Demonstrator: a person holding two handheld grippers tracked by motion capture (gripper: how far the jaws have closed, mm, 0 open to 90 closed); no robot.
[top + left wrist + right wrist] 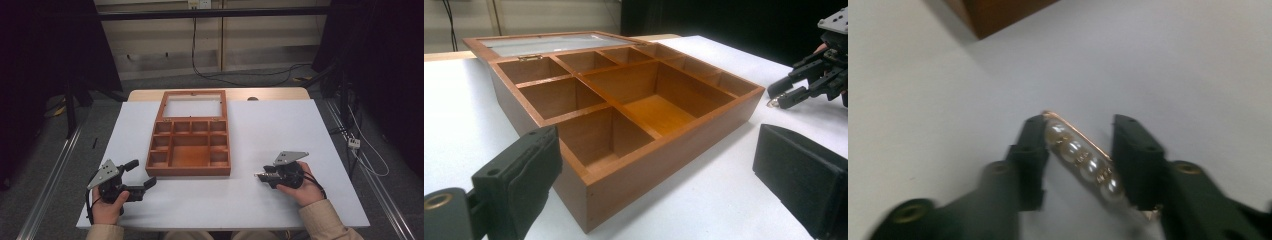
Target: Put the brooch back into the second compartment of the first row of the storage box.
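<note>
An open wooden box (189, 171) with several empty compartments lies in the middle of the white table (280, 130). Its glass-paned lid (194, 106) is folded flat behind it. My left gripper (141, 173) stands open off the box's front left corner (589, 205), its jaws wide apart (656, 147) with nothing between them. At the front right, my right gripper (261, 175) is shut on a gold hair clip with pearls (1083, 159), which sits slantwise between the jaws (1079, 145) just above the tabletop. The left gripper view also catches that gripper (776, 97), with the clip's tip (771, 104) glinting.
The table's wooden far edge (280, 93) shows behind the white top. Cables run across the floor (240, 77) beyond it. Black frames and drapes stand at both sides. Bare table surface lies right of the box and along the front edge.
</note>
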